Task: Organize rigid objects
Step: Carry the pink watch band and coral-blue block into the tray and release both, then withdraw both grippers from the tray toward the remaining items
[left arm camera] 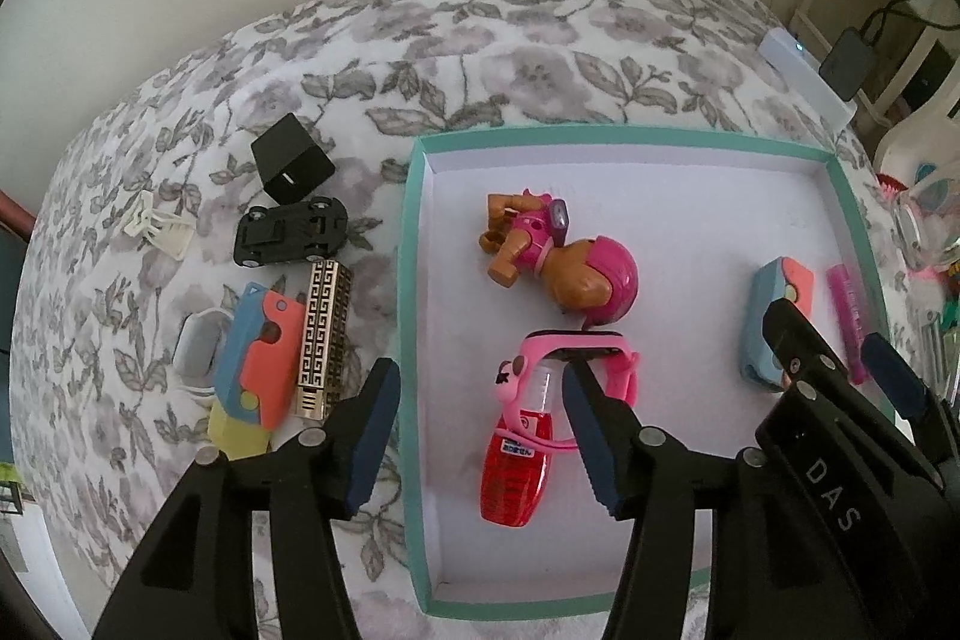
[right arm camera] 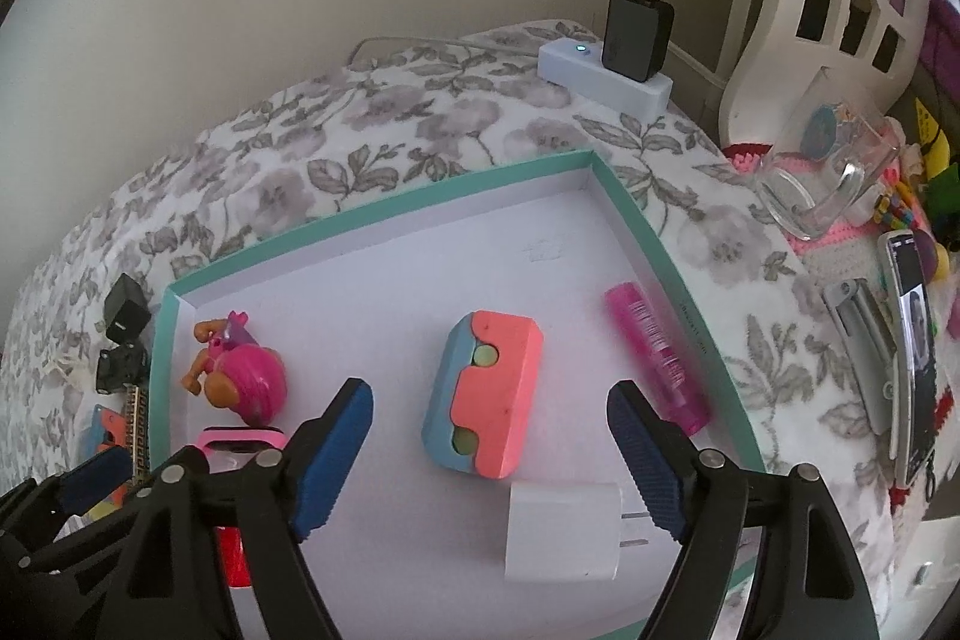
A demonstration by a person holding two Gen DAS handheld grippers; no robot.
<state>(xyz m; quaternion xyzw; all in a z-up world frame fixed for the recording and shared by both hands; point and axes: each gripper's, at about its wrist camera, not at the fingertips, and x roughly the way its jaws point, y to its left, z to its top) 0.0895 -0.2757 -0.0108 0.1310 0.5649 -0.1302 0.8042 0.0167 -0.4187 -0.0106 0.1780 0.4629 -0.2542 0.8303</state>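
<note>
Sorting looks roughly half done, judging by what lies inside the shallow teal-rimmed cardboard box lid with its white floor, resting on the floral grey-and-white blanket of what seems a bed. Five things are already in the lid: a brown-and-pink plastic puppy figure near its middle, a pink-topped red bubble-blower toy toward 6 o'clock in the left wrist view, a blue-and-coral rounded block toy, a translucent pink tube along the lid's right wall, and a white plug-in charger cube at the near edge. Left outside, at about 9 o'clock of the lid, is a cluster: a black cube adapter, a black toy car on its roof, a gold-and-black patterned rectangular case, a second blue-and-coral flat toy lying over a yellow piece, and a small white plastic clip (a pale oval thing beside them is too blurred to name). The left hand-held gripper is released, its right finger over the bubble toy, pressing on nothing. The right hand-held gripper stands wide and empty above the block toy and charger. The outside cluster is my guess for what remains.
</note>
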